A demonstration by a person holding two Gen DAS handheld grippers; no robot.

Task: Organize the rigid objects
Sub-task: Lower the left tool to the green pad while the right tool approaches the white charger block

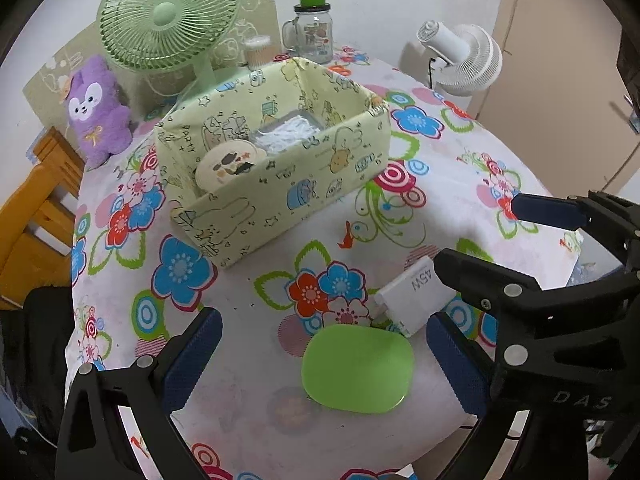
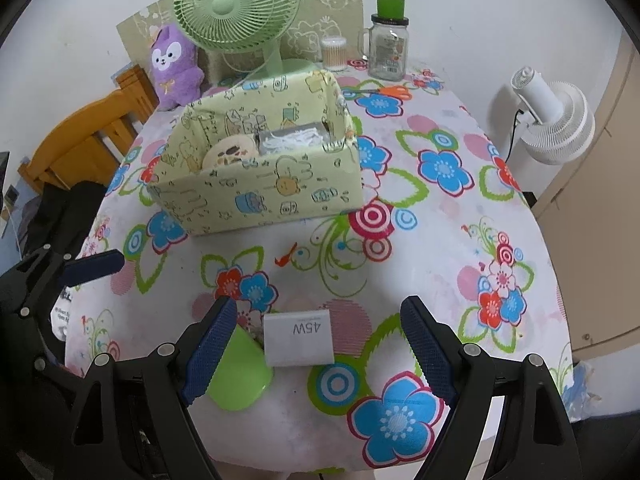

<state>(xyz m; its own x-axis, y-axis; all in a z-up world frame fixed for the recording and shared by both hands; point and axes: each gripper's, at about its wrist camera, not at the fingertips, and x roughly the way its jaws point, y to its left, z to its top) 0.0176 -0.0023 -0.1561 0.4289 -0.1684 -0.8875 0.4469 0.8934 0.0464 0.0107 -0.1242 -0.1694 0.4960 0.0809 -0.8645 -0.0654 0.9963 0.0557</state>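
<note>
Even, soft indoor light is seen in both views, moderately bright, no single source identifiable. Only faint, diffuse shadows are cast on the counter beneath the box and near the white charger. No harsh glare is noted. Strong fisheye bending is seen at the edges (dark vignette in every corner). Centre detail is fairly sharp; the rims are softened, and the black tool frames are rendered nearly featureless.
</note>
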